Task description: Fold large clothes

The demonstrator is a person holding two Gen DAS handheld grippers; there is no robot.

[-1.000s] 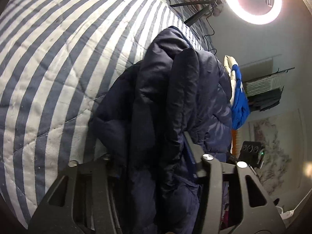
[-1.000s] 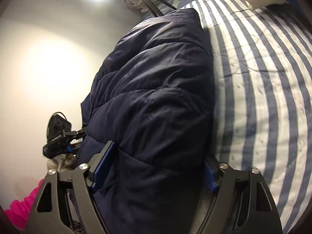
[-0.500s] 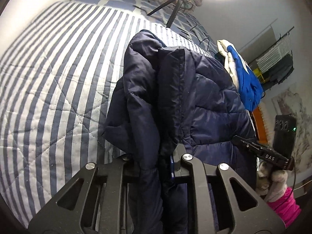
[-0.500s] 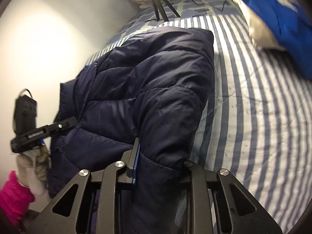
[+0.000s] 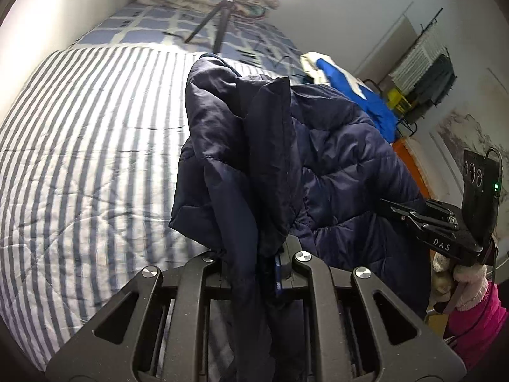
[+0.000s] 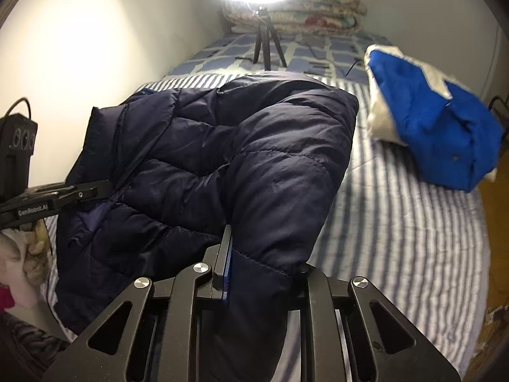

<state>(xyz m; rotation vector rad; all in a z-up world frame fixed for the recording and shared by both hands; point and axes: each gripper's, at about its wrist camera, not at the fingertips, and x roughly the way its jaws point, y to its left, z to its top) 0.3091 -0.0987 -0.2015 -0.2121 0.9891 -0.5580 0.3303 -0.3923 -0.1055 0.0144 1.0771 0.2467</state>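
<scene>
Navy puffer jacket (image 6: 222,159) lies part on the striped bed (image 6: 397,238), near edge lifted w/ you. Left gripper (image 5: 254,264): jaws just closed, clenched on a bunched front edge/hem. Right gripper (image 6: 264,264): jaws just closed too, pinching a thick padded fold. Handling, by the look: light but bulky, soft, shell prob. slippery, so padding may squeeze out of the grip. Take hold at stitched seams or hem, not mid-panel. Blue garment (image 6: 429,127) sits well apart.
</scene>
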